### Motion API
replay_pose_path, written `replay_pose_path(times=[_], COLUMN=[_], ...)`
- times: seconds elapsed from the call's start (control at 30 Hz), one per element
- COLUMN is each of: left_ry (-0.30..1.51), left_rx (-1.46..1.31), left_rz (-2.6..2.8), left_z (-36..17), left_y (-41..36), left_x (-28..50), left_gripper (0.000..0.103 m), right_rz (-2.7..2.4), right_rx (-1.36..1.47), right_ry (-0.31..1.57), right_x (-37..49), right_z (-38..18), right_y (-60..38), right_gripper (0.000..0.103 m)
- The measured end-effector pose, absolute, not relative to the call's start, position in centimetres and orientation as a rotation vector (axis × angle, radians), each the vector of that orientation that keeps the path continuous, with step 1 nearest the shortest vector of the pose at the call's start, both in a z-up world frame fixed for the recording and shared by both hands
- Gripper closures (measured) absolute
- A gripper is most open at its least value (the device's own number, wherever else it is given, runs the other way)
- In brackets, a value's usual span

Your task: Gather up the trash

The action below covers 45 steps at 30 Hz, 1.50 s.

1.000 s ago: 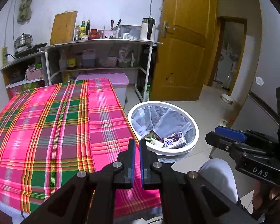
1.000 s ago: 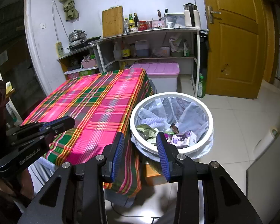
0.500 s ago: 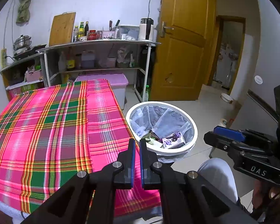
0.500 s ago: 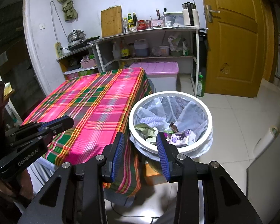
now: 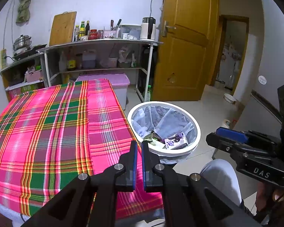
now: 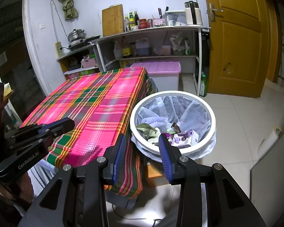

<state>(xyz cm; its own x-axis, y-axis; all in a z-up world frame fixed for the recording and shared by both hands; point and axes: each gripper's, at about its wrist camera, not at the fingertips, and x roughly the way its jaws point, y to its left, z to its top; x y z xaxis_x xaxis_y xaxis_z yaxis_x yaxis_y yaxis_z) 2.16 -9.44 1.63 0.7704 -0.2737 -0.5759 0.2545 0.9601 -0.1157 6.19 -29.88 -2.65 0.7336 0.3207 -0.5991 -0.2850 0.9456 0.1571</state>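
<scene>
The white trash bin [image 6: 211, 113] stands on the tiled floor, just beside the near corner of the table with its pink plaid cloth [image 5: 47, 132]. A thin clear bag lines the bin and spills over the rim. Down inside it lie crumpled green leaves [image 6: 146, 129], a purple-and-white carton [image 6: 184, 138] on the side away from the table, and a small dark wrapper [image 6: 176, 127] between them.

The left gripper [image 5: 138, 145] hovers over the table edge nearest the bin, its blue-padded jaws drawn almost together with only a thin slit between them and nothing caught there. The right gripper [image 6: 142, 141] hangs in front of the bin, on the side nearest the person, its jaws spread wide and empty; through the gap I see the bin's rim and the draped corner of the cloth. From the left wrist camera the right gripper [image 5: 231, 134] shows off to the far side of the bin from the table, over the person's knee.

Behind the bin, a lidded plastic storage box with a lilac top [image 6: 157, 70] sits at the table's far end. Beyond that is a metal shelf rack [image 6: 151, 30] with bottles, a cutting board and a kettle on top. A green bottle [image 6: 203, 87] stands on the floor between the bin and a yellow wooden door [image 6: 236, 37].
</scene>
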Motion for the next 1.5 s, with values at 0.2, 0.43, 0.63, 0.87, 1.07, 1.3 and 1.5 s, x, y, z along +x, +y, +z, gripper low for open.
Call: replay_pose_path(times=[0.2, 0.43, 0.63, 0.87, 1.07, 1.3, 1.5], left_ry=[0.632, 0.632, 0.632, 0.633, 0.631, 0.616, 0.607], left_rx=[-0.029, -0.029, -0.027, -0.028, -0.029, -0.013, -0.009], left_rz=[-0.285, -0.286, -0.286, -0.285, -0.282, -0.278, -0.268], left_z=[1.4, 1.4, 1.3, 1.3, 1.2, 1.1, 1.2], left_y=[-9.5, -9.5, -9.4, -9.4, -8.9, -8.5, -8.4], left_x=[2.2, 2.2, 2.2, 2.2, 2.1, 1.9, 1.8], left_gripper=[0.100, 0.100, 0.100, 0.100, 0.100, 0.100, 0.100], right_rz=[0.332, 0.331, 0.332, 0.332, 0.332, 0.332, 0.331], right_rx=[0.057, 0.059, 0.059, 0.059, 0.059, 0.059, 0.060], right_ry=[0.671, 0.674, 0.675, 0.675, 0.675, 0.675, 0.678], right_x=[6.3, 6.2, 6.3, 6.3, 6.3, 6.4, 6.5], right_z=[-2.7, -2.8, -2.9, -2.8, -2.8, -2.7, -2.8], right_y=[-29.9, -29.8, -29.9, -29.9, -29.9, -29.9, -30.0], right_gripper=[0.066, 0.066, 0.066, 0.066, 0.066, 0.066, 0.066])
